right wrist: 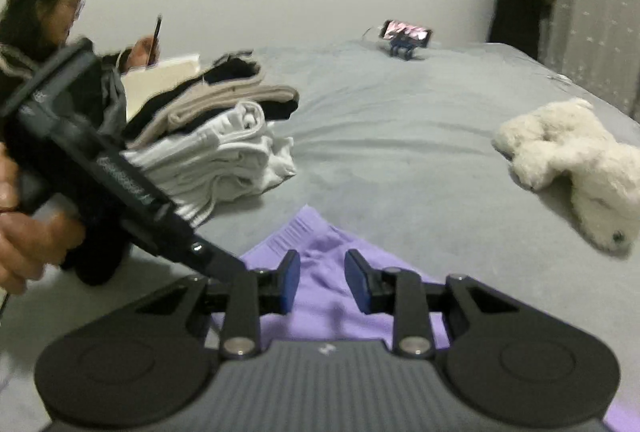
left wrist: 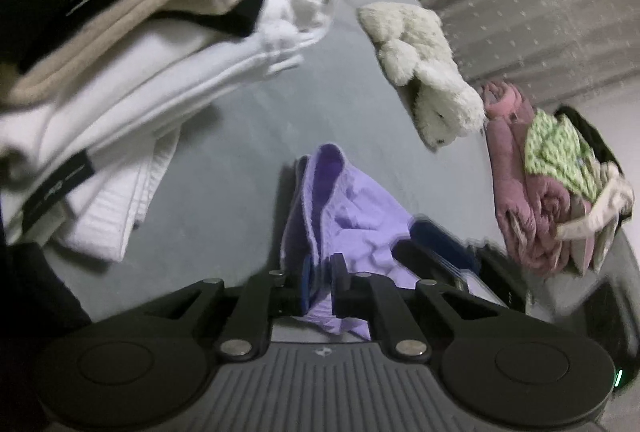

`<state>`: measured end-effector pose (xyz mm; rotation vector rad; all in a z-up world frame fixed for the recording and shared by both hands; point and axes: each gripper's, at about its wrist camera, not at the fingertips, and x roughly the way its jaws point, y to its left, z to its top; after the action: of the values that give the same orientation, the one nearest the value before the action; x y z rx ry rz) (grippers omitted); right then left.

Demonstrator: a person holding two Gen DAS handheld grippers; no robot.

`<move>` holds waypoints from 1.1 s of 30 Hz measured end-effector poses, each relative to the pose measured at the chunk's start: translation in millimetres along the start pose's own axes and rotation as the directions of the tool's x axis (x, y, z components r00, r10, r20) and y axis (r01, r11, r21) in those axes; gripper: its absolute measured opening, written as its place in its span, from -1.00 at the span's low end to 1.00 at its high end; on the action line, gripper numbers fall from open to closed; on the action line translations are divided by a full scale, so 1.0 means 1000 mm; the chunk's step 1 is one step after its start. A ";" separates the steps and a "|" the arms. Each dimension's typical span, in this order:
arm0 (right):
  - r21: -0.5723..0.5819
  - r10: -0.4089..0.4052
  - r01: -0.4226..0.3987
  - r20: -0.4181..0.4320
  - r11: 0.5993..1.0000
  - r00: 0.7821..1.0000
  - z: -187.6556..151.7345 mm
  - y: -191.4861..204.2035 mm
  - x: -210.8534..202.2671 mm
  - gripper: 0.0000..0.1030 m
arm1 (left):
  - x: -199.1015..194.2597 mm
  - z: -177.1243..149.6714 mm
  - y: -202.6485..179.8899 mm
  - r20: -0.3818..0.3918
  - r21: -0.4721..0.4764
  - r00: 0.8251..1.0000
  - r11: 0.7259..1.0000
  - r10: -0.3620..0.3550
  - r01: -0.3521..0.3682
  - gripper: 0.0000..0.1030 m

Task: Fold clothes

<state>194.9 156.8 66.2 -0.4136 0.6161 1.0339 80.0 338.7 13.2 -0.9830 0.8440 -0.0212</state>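
Grey bedsheet (right wrist: pixel 400 136) bears crumpled lilac garment (left wrist: pixel 352 216) (ribbed hem), left gripper (left wrist: pixel 320 286) pinching it, right gripper (right wrist: pixel 322 280) parted

My left wrist camera sits just behind its own fingers, angled down at the grey bed (left wrist: pixel 224 160), close over the purple garment (left wrist: pixel 352 216). My right wrist camera looks lower across the bed (right wrist: pixel 400 136) toward the far wall. Both views share that garment (right wrist: pixel 324 272) at 6 o'clock, the folded stack (left wrist: pixel 120 104) (right wrist: pixel 224 148) toward 10 o'clock, and the plush toy (left wrist: pixel 424 72) (right wrist: pixel 572 164) toward 2 o'clock.
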 end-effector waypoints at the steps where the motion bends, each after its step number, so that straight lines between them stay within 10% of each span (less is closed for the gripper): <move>1: -0.052 0.001 -0.002 -0.025 0.999 1.000 0.004 0.001 0.008 -0.49 | -0.001 0.000 -0.001 -0.002 0.016 1.000 1.000 -0.001 0.001 -0.78; 10: -0.299 0.147 -0.216 -0.237 0.929 0.960 0.044 0.008 0.068 -0.20 | -0.003 -0.008 -0.012 -0.048 0.188 0.999 0.982 -0.004 0.013 -0.35; 15: -0.314 0.159 -0.270 -0.337 0.910 0.928 0.043 0.007 0.086 -0.71 | -0.003 -0.010 -0.015 -0.062 0.252 0.998 0.968 0.009 0.007 -0.20; 33: -0.174 0.181 -0.231 -0.261 0.957 0.948 0.040 -0.005 0.034 -0.74 | -0.014 -0.023 -0.040 -0.061 0.455 0.998 0.889 -0.035 0.059 0.46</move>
<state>223.0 200.8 74.4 -0.6720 0.7884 1.2641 69.7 303.4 45.1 -0.5579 0.8130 -0.2773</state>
